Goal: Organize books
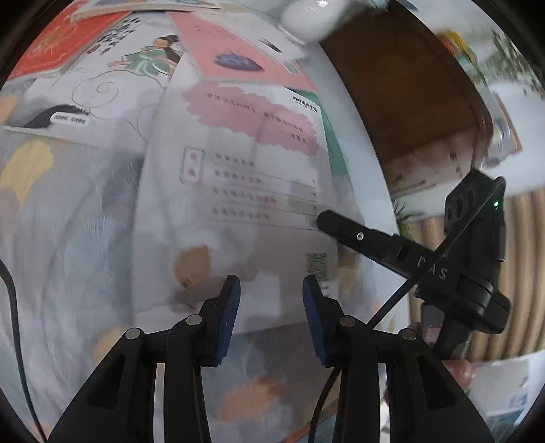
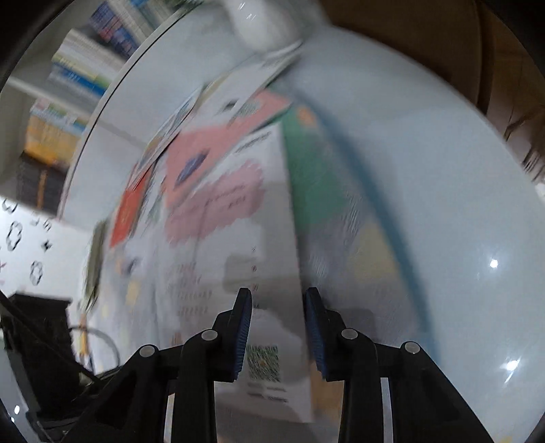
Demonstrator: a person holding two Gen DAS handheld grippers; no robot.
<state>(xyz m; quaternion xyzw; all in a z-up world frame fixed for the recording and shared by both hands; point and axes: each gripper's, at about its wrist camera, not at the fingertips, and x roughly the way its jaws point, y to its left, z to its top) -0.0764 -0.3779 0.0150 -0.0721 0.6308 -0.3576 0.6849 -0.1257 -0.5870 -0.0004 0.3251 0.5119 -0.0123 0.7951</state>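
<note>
A white book [image 1: 238, 191] [image 2: 238, 238] with a pink cloud panel lies on top of a loose pile on the white table [image 2: 442, 170]. A salmon book [image 1: 221, 44] [image 2: 204, 150], a green one [image 1: 335, 146] [image 2: 313, 170], a red one [image 1: 58, 44] [image 2: 127, 211] and one showing a robed figure [image 1: 112, 78] spread out behind it. My left gripper [image 1: 270, 283] hovers over the white book's near edge, jaws apart, pressing nothing. My right gripper [image 2: 278, 294] [image 1: 323, 219] points down at the book's right edge, also open. Both views are motion-blurred.
A large pastel cover [image 1: 51, 238] [image 2: 374, 255] lies under the pile. A white rounded object [image 1: 306, 17] [image 2: 265, 20] stands at the table's far side. Brown wooden furniture [image 1: 408, 95] sits past the table's right edge, and a bookshelf [image 2: 85, 68] on the left. A black cable [image 1: 13, 306] hangs nearby.
</note>
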